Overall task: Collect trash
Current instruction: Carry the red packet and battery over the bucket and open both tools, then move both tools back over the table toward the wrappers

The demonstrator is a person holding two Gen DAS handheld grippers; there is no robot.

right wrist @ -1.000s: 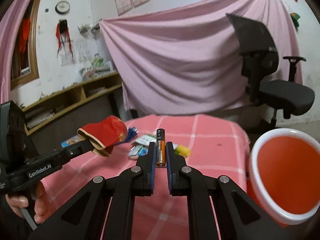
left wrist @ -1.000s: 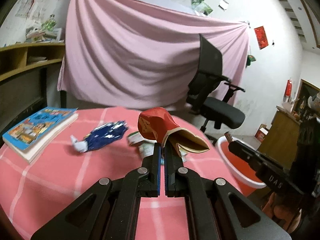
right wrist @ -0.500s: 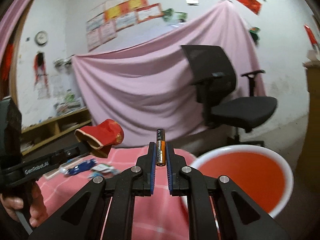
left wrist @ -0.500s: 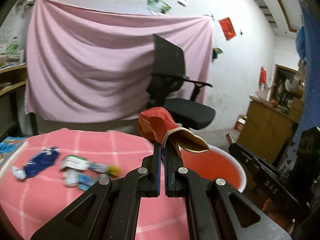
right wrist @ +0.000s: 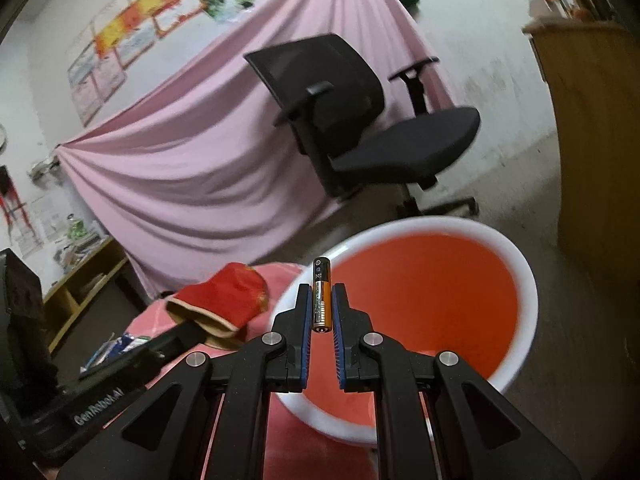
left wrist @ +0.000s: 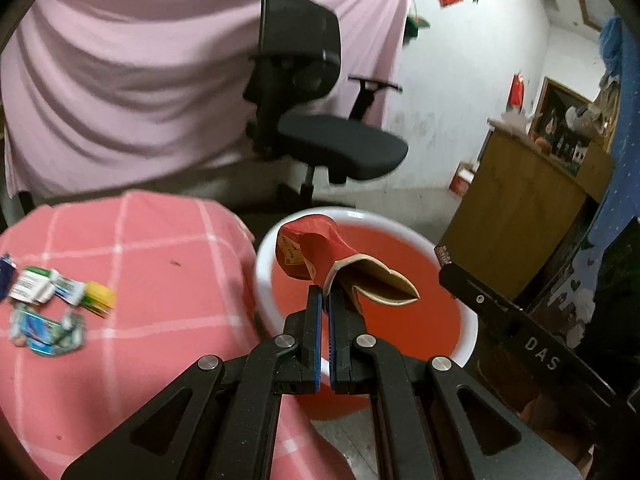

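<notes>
Bin (left wrist: pixel 466 344) position is what the coming drop turns on, so everything here is placed against that red tub with the white rim, standing on the floor just beside the edge of the pink checked table (left wrist: pixel 152 280). Seen from the left gripper (left wrist: pixel 323 300), the red carton (left wrist: pixel 320 258) hangs over the bin's mouth; the jaws are pressed together on its torn tan end, and its long axis runs forward and up, red closed end pointing away. From the right gripper (right wrist: pixel 322 308), the battery (right wrist: pixel 321 295) is pinched by its sides, upright along the fingers with one cap pointing forward, and it sits at the bin's near rim with the opening ahead and to the right. I judge the left hand better placed. Wrappers (left wrist: pixel 52 308) lie on the table, well apart from the bin.
</notes>
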